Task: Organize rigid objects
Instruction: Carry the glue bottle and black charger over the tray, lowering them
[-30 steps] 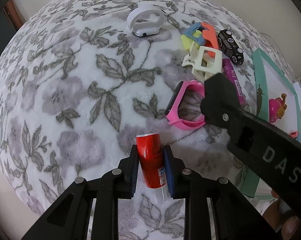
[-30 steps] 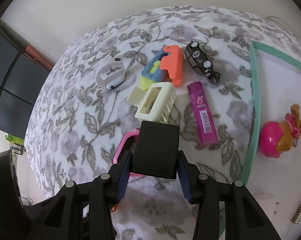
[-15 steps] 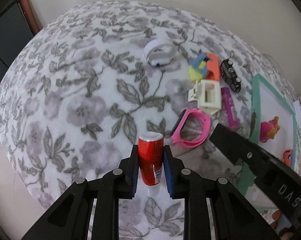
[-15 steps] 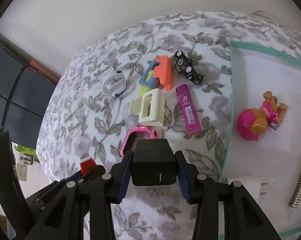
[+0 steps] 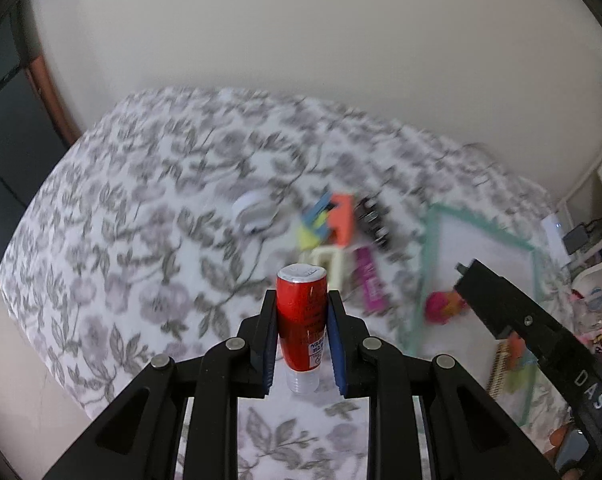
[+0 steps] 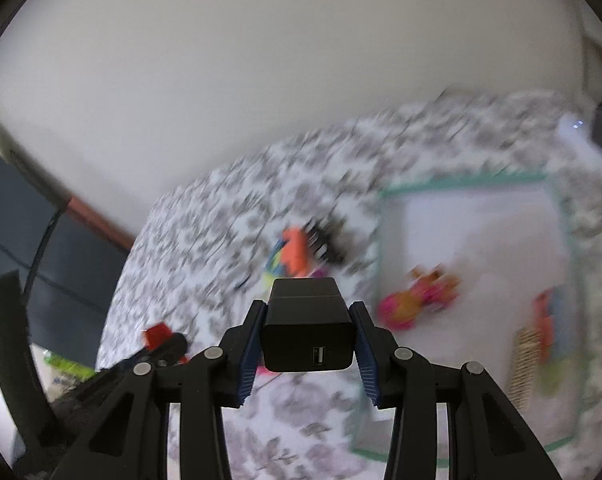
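Both loaded: left hand-held gripper point(image 5: 302, 338) clamps the red tube point(image 5: 301, 320), right hand-held gripper point(image 6: 307, 342) grips the black charger point(image 6: 307, 326). Green-rimmed tray point(image 6: 461, 179) sits ahead-right of the right one, so it's nearer, I'd say.

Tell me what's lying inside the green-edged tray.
In the green-edged tray lies a pink and orange toy figure, with a blurred orange item and a tan comb-like strip near one side. Motion blur hides finer detail.
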The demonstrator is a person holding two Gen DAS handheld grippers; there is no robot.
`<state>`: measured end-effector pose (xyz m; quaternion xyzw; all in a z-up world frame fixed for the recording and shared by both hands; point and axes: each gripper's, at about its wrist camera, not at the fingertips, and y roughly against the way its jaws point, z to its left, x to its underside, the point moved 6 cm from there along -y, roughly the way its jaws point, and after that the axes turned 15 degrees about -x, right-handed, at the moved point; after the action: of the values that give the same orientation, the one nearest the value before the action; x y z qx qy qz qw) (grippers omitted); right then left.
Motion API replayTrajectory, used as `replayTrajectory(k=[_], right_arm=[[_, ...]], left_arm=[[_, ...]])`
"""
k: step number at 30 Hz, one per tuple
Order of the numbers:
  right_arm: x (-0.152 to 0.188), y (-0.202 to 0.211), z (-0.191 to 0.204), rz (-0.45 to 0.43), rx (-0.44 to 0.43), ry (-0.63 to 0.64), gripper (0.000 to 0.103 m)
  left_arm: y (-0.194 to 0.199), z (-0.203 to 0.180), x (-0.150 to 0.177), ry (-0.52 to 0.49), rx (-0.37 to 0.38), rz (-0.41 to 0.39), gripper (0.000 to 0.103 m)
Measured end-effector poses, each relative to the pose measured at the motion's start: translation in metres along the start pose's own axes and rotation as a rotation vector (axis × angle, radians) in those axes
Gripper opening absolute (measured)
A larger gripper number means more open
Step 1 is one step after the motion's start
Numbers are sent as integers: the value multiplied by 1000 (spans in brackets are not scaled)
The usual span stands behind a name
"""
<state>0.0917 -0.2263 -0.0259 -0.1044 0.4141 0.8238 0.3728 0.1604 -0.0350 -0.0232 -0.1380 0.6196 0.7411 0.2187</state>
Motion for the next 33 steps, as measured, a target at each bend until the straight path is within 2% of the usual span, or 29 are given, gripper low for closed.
replayTrajectory(k=[6, 12, 17, 24, 28, 33], right_arm=[[-18, 38, -33, -77, 105, -31, 45], [-26, 59, -67, -110, 204, -57, 45], [-26, 68, -90, -110, 263, -66, 45], [-12, 46, -121, -31, 292, -113, 45], [4, 28, -137, 38, 307, -136, 45], [14, 20, -146, 69, 321, -152, 45]], left_arm=[[29, -54, -15, -66, 38, -47, 24], [27, -104, -7, -119, 92, -13, 24], [15, -136, 5, -167, 107, 24, 24], [-7, -167, 25, -233, 129, 59, 24], [-26, -175, 37, -226, 149, 110, 24], [-39, -180, 43, -226, 169, 134, 24]])
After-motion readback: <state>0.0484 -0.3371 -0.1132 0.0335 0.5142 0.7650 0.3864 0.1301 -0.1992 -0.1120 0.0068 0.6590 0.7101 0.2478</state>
